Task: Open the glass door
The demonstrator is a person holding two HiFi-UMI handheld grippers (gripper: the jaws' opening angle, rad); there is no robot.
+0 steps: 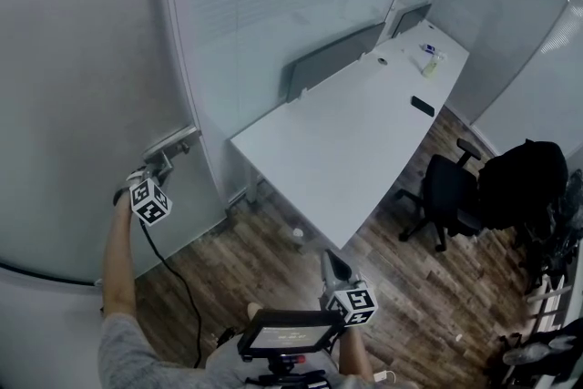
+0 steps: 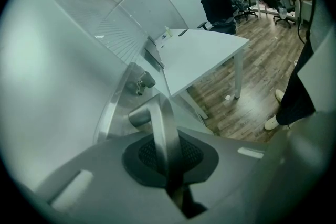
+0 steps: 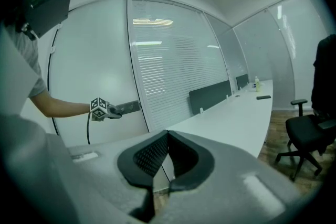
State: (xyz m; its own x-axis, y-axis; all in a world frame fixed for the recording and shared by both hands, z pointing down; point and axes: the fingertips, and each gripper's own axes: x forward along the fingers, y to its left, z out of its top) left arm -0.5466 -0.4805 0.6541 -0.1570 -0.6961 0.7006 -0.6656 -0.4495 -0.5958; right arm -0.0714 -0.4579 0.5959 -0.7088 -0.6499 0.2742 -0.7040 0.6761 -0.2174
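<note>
The left gripper [image 2: 167, 152] is clamped on the metal door handle [image 2: 160, 118] at the edge of the glass door [image 1: 82, 68], left of the white desk [image 1: 355, 132]. The right gripper [image 3: 167, 138] is closed and empty. The grasp looks done. Next comes pressing the handle down and swinging the door.

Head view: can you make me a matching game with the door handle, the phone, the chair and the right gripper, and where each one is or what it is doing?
Things:
1. door handle
2. phone
3. chair
4. right gripper

Places or states:
A. standing on the wooden floor
B. lying on the white table
C. clamped in the left gripper
D. shut, holding nothing

Pairs: 1-C, 2-B, 3-A, 4-D
</note>
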